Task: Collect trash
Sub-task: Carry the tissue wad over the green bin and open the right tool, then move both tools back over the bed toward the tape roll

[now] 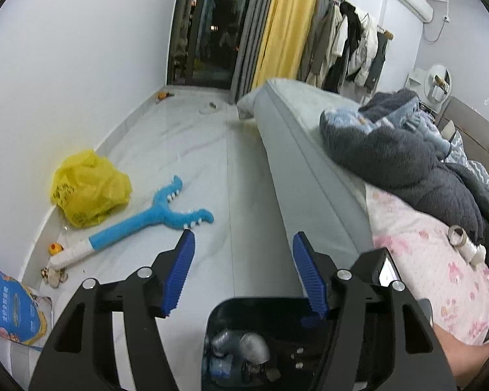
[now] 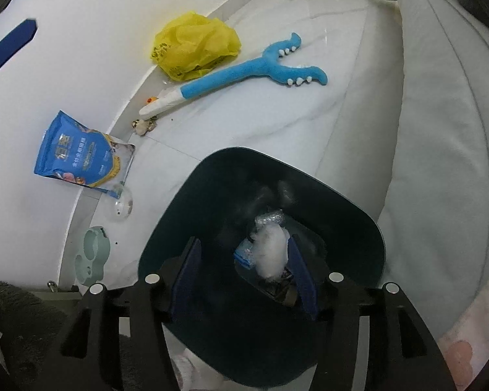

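Observation:
A dark teal trash bin (image 2: 342, 202) stands on the pale floor beside the bed. My right gripper (image 2: 243, 244) points down into it, jaws apart. A white crumpled wad (image 2: 272, 252) lies inside against the right finger, apart from the left one, with a blue wrapper (image 2: 243, 254) and clear plastic beside it. In the left wrist view, my left gripper (image 1: 243, 236) hovers open and empty above the bin (image 1: 218, 312), where plastic bottles (image 1: 244, 345) show. A yellow plastic bag (image 1: 88, 189) lies crumpled by the wall.
A blue plush toy (image 2: 254, 68) lies on the floor by the yellow bag (image 2: 195, 49). A blue pouch (image 2: 78, 153), a clear globe (image 2: 120, 205) and a green holder (image 2: 93, 254) line the wall. The bed (image 1: 309, 156) carries a dark blanket (image 1: 401, 163) and a tape roll (image 1: 458, 234).

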`<control>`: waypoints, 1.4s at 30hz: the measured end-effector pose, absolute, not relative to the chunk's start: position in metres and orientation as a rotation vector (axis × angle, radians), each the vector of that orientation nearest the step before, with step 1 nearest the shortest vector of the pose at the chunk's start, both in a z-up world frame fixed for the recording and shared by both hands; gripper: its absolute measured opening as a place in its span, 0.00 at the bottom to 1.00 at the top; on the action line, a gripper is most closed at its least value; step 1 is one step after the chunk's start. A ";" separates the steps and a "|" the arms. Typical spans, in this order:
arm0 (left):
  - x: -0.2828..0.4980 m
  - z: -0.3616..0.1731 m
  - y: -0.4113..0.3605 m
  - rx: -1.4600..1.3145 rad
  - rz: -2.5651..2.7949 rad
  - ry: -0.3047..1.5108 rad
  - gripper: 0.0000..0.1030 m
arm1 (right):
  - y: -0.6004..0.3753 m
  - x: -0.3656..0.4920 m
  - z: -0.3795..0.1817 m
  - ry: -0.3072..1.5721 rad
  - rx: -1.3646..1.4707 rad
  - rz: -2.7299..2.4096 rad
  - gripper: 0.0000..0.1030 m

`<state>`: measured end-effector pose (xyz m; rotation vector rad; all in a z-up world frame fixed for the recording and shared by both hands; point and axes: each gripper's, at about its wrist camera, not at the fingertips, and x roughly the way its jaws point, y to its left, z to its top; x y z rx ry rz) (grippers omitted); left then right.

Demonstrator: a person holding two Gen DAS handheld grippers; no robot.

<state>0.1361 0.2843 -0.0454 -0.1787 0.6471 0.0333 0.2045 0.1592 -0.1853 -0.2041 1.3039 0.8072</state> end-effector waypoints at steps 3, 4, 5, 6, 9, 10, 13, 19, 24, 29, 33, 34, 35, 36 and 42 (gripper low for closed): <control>0.137 -0.036 0.277 -0.165 0.048 0.608 0.68 | 0.154 0.203 -0.175 1.275 -0.199 0.813 0.55; 0.138 -0.034 0.275 -0.163 0.050 0.601 0.69 | 0.151 0.202 -0.170 1.257 -0.197 0.816 0.55; 0.138 -0.032 0.274 -0.163 0.051 0.594 0.70 | 0.149 0.201 -0.165 1.239 -0.195 0.825 0.55; 0.139 -0.028 0.270 -0.165 0.047 0.582 0.72 | 0.146 0.201 -0.161 1.220 -0.196 0.830 0.55; 0.141 -0.020 0.261 -0.172 0.039 0.558 0.77 | 0.136 0.198 -0.143 1.138 -0.207 0.835 0.59; 0.142 -0.017 0.257 -0.173 0.036 0.550 0.78 | 0.132 0.198 -0.135 1.108 -0.202 0.839 0.61; 0.145 -0.010 0.245 -0.171 0.024 0.530 0.80 | 0.117 0.198 -0.117 1.022 -0.188 0.840 0.63; 0.153 0.001 0.210 -0.145 -0.012 0.501 0.85 | 0.079 0.200 -0.083 0.870 -0.177 0.784 0.71; 0.161 0.004 0.181 -0.127 -0.049 0.494 0.88 | 0.044 0.209 -0.067 0.810 -0.142 0.721 0.75; 0.172 0.004 0.149 -0.123 -0.090 0.504 0.91 | 0.001 0.220 -0.056 0.766 -0.108 0.640 0.79; 0.181 0.001 0.128 -0.134 -0.112 0.515 0.92 | -0.031 0.221 -0.047 0.707 -0.120 0.558 0.83; 0.182 0.000 0.125 -0.138 -0.116 0.518 0.92 | -0.040 0.222 -0.045 0.693 -0.127 0.530 0.83; 0.183 -0.001 0.122 -0.142 -0.119 0.521 0.92 | -0.048 0.222 -0.043 0.680 -0.130 0.504 0.84; 0.185 -0.002 0.118 -0.148 -0.123 0.525 0.92 | -0.056 0.222 -0.042 0.672 -0.130 0.482 0.84; 0.193 -0.006 0.092 -0.163 -0.154 0.548 0.92 | -0.107 0.228 -0.035 0.642 -0.074 0.323 0.88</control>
